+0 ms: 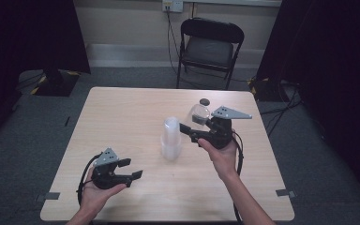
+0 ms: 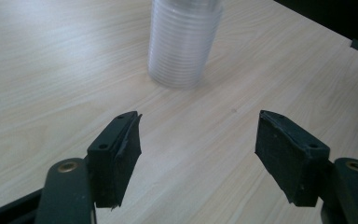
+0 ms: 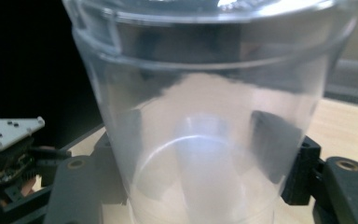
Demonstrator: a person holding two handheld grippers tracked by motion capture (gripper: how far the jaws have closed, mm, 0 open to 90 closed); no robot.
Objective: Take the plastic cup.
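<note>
Table (image 1: 122, 112) is light wood grain, taking up most of the high view. A black folding chair (image 1: 209, 47) stands behind its far edge, with dark curtains on both sides and cables running along the floor.

Near the table centre I see a stack of clear plastic cups (image 1: 171, 139), upright, standing on the wood. From the left gripper view the same stack (image 2: 182, 42) sits straight ahead of the jaws, well apart from them, ribbed rims visible down its side.

My right gripper (image 1: 187, 129) is raised above the table, just right of the stack, held level and pointing left. It is clamped on a single clear cup (image 1: 199, 114): the jaws sit on either side of the cup wall, pads pressed against it. In the right gripper view that cup (image 3: 205, 116) sits between both black jaws, base toward the camera, mouth facing away, and I can make out the stack through its bottom. The cup is off the stack and not touching it, as far as the high view shows.

My left gripper (image 1: 133, 168) rests low at the near-left part of the table, held in the hand (image 1: 96, 192), pointing right. Jaws stand wide apart, nothing between them, bare wood below (image 2: 196, 140).
</note>
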